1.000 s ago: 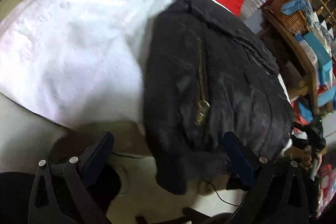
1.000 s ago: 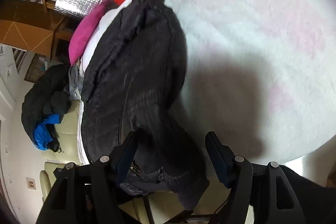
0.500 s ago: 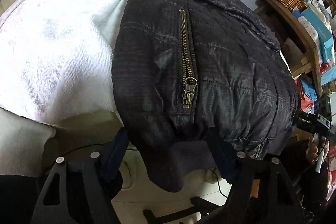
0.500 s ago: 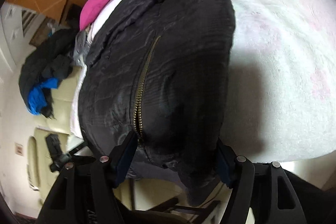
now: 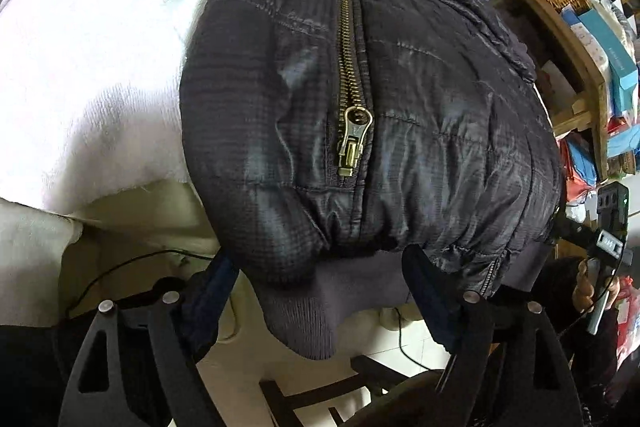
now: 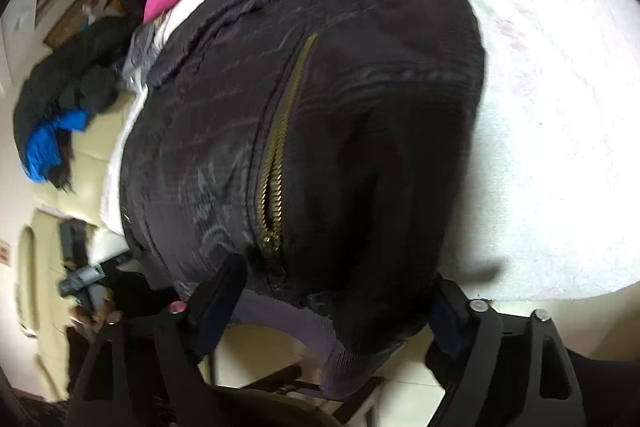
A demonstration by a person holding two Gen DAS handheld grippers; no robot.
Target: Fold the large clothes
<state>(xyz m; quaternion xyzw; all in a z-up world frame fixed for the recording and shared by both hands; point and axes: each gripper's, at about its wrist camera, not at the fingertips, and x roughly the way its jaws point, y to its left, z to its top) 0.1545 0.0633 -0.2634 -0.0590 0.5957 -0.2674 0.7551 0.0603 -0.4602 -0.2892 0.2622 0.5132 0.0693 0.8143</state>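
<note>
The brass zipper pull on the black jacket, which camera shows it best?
The left wrist view. There the zipper pull is sharp, well lit and faces the camera on the jacket. In the right wrist view the picture is blurred, and the pull is a small dim glint in a dark fold.

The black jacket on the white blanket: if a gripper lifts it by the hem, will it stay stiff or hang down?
The black jacket would probably sag: its knit hem already droops over the edge. The shiny quilted shell looks puffy, so likely light and somewhat slippery. The brass zipper may swing a little.
</note>
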